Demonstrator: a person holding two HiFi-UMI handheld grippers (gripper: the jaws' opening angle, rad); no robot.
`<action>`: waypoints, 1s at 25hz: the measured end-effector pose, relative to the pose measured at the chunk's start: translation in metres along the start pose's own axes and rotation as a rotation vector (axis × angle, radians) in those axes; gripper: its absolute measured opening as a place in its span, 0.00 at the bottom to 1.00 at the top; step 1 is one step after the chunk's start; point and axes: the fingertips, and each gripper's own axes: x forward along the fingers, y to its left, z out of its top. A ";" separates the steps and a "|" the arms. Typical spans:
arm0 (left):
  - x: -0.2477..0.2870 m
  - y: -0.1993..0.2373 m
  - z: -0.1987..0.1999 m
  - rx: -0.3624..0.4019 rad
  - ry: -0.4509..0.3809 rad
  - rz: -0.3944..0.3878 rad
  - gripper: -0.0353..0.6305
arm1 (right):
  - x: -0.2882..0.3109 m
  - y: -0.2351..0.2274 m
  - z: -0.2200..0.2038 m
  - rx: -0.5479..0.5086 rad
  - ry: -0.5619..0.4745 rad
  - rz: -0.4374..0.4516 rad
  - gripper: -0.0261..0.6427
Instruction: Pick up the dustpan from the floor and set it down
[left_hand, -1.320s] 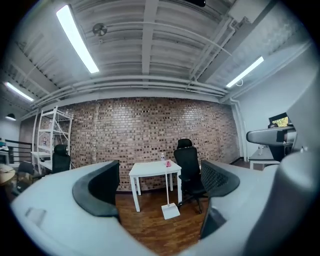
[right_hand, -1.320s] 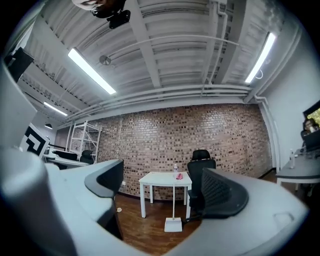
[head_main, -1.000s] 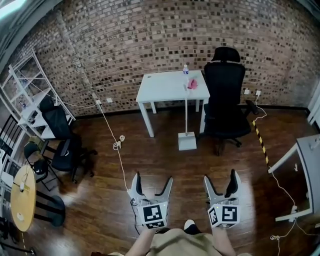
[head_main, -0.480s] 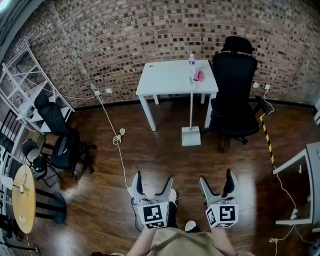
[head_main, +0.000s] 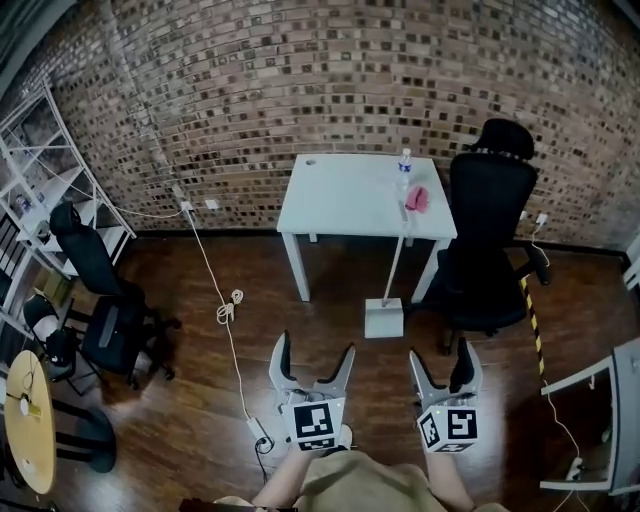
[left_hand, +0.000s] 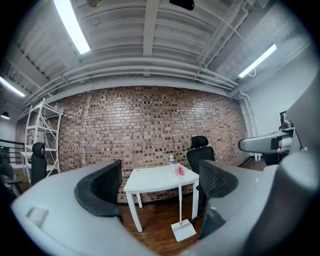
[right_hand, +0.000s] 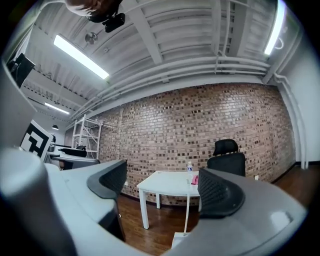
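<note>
The white dustpan (head_main: 384, 318) stands on the wooden floor by the white table's front right leg, and its long handle (head_main: 399, 258) leans up against the table edge. It also shows in the left gripper view as a dustpan (left_hand: 183, 231) between the jaws, far off, and low in the right gripper view as a dustpan (right_hand: 179, 240). My left gripper (head_main: 313, 362) (left_hand: 160, 192) is open and held level; its jaws have just been closing with nothing between them. My right gripper (head_main: 440, 365) (right_hand: 162, 192) is open and empty. Both are well short of the dustpan.
The white table (head_main: 345, 195) carries a water bottle (head_main: 404, 163) and a pink object (head_main: 417, 198). A black office chair (head_main: 490, 240) stands right of the dustpan. A white cable (head_main: 225, 310) runs across the floor to a power strip (head_main: 258, 432). Another chair (head_main: 105, 320) and shelving (head_main: 40, 170) stand at the left.
The person has walked toward the table with both grippers held out, so the dustpan, table and chair now sit nearer and lower in the head view. The left jaws have narrowed.
</note>
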 end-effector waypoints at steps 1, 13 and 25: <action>0.011 0.012 -0.001 -0.004 -0.003 0.001 0.75 | 0.016 0.005 -0.002 0.002 0.000 0.001 0.69; 0.132 0.060 -0.028 -0.058 0.008 -0.022 0.74 | 0.130 -0.002 -0.031 0.001 0.042 -0.011 0.68; 0.314 0.053 -0.014 -0.047 0.015 -0.019 0.74 | 0.302 -0.084 -0.036 0.014 0.038 0.031 0.68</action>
